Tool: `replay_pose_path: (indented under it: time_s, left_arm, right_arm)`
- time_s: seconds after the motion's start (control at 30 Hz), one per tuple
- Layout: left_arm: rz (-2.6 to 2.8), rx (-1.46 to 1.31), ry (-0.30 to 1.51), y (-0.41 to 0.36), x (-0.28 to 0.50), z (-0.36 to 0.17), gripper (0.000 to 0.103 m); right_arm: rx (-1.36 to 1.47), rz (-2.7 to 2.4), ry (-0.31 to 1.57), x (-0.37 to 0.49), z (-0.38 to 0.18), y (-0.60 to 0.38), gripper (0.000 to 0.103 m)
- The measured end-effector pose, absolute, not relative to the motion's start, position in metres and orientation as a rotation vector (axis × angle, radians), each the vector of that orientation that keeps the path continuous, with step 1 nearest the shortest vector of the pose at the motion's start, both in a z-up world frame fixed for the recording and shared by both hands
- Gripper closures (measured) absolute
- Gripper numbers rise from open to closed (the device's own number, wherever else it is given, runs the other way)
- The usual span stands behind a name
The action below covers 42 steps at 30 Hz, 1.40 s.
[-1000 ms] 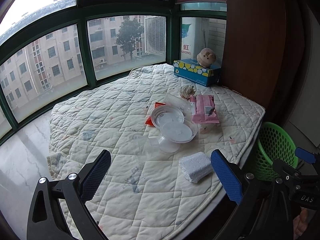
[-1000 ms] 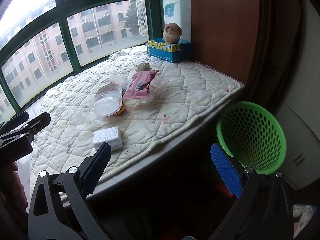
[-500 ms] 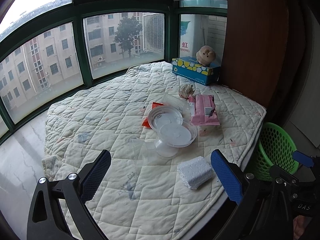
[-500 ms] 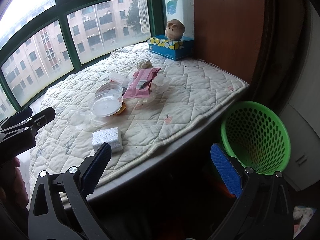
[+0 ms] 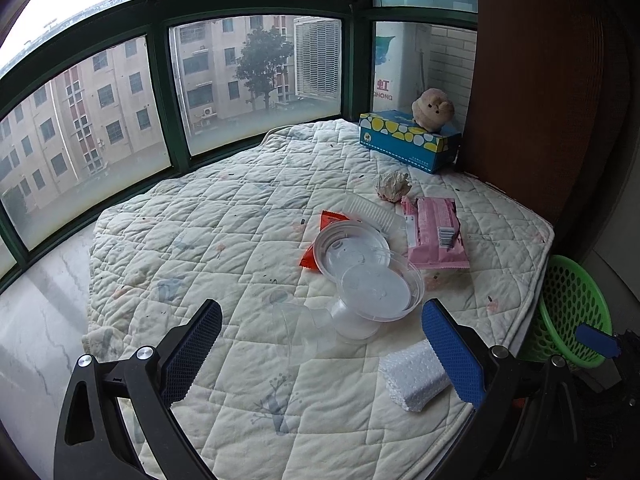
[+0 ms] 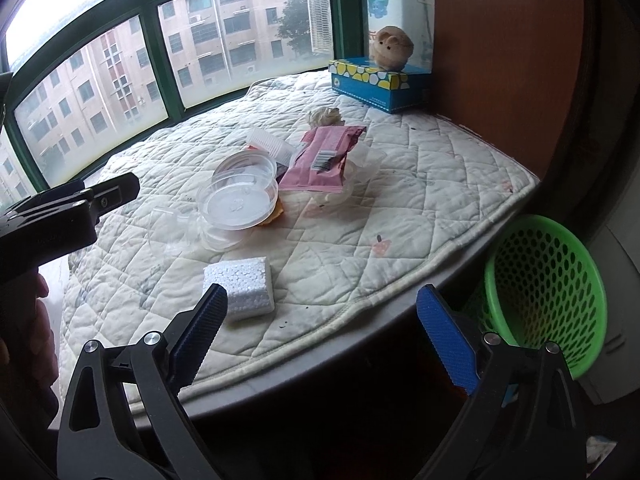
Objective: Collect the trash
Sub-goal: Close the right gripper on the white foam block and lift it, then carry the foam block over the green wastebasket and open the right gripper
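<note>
Well, both tools are hanging released and holding nothing: the left gripper (image 5: 320, 344) is gaping over the quilted pad (image 5: 224, 240), and the right gripper (image 6: 320, 320) is gaping at the pad's near edge.

Taking the stack of clear plastic bowls (image 6: 240, 200) as the landmark and going left to right: a clear cup (image 6: 170, 226) is lying on its side just left of the stack, a white foam block (image 6: 242, 286) is sitting in front of it, and a pink wrapper (image 6: 322, 160) is lying just to its right, with a crumpled tissue (image 6: 325, 117) behind that. The green basket (image 6: 548, 292) is standing well to the right, below the pad.

I am guessing everything is feather-light. The bowls look slippery and springy, so pinching a rim seems best; the foam is crumbly, wanting a gentle squeeze across its flat sides.
</note>
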<state>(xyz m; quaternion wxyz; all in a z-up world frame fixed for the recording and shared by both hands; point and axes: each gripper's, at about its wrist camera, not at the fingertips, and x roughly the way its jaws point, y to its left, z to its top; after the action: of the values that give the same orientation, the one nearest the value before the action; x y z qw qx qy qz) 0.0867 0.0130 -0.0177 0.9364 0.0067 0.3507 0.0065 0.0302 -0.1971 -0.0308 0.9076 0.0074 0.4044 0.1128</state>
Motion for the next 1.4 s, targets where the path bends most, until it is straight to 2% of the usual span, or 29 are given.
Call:
replay_pose_path:
  time_s: [0.37,0.67,0.83,0.9,1.4]
  left_arm:
    - [0.060,0.003,0.731,0.039,0.119,-0.021,0.006]
    - [0.070,-0.029,0.779,0.062,0.134,-0.040,0.006]
    - [0.024,-0.044,0.814,0.061,0.139,-0.054,0.006]
    - [0.000,-0.039,0.821,0.057,0.140,-0.057,0.006]
    - [-0.271,0.120,0.863,-0.015,0.164,-0.077,0.006]
  right_arm:
    - [-0.021,0.344,0.894,0.051,-0.059,-0.155,0.012]
    - [-0.073,0.404,0.968,0.070,-0.096,-0.122,0.020]
    - [-0.080,0.409,0.982,0.074,-0.103,-0.119,0.036]
    - [-0.061,0.416,0.985,0.074,-0.104,-0.123,0.040]
    - [0.078,0.296,0.928,0.069,-0.075,-0.199,0.040]
